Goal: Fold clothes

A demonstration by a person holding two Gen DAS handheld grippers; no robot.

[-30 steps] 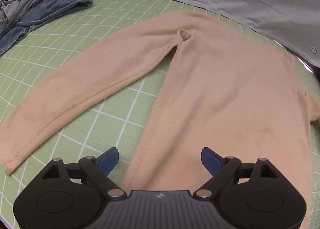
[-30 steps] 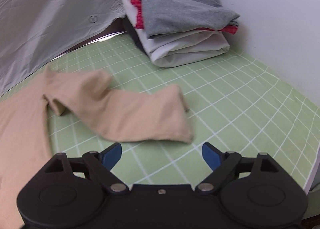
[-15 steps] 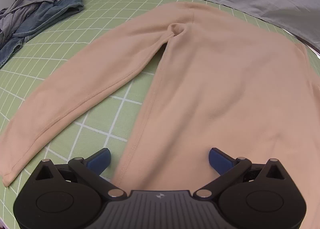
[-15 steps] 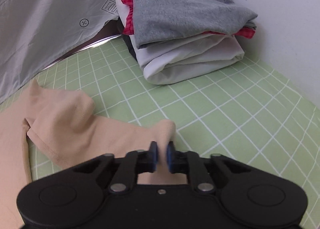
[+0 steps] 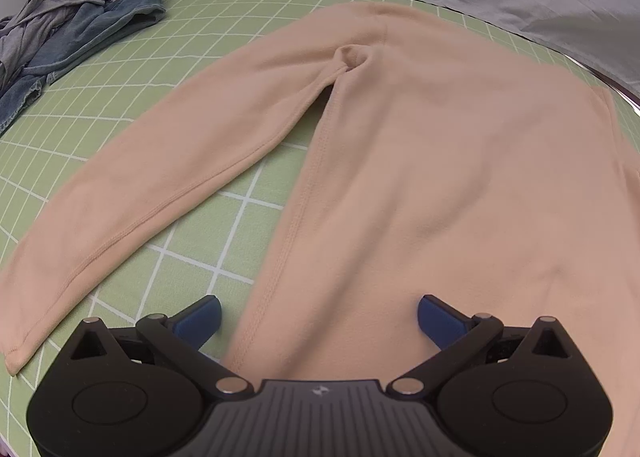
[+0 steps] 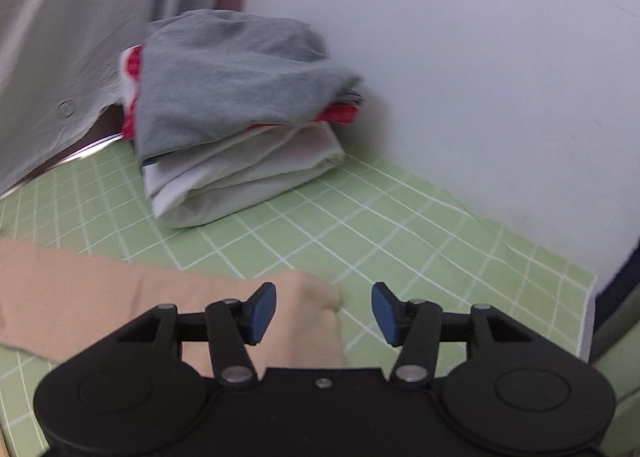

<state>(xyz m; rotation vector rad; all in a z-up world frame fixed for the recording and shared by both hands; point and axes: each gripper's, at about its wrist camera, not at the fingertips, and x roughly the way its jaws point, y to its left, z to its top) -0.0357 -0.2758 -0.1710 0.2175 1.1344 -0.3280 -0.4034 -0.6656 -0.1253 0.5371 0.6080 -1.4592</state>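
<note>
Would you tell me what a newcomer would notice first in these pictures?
A peach long-sleeved shirt lies spread across the green grid mat, filling the left wrist view. On the right, a folded stack topped by a grey garment sits against the wall, beyond the open right tool.

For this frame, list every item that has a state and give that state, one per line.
left gripper: open, over the shirt's lower side edge.
right gripper: open, holding nothing, at the sleeve end.
beige shirt: unfolded, flat on the mat.
left sleeve: stretched out flat.
right sleeve: lying flat, released.
stack of clothes: folded, piled.
denim and grey clothes: crumpled, unfolded.
</note>
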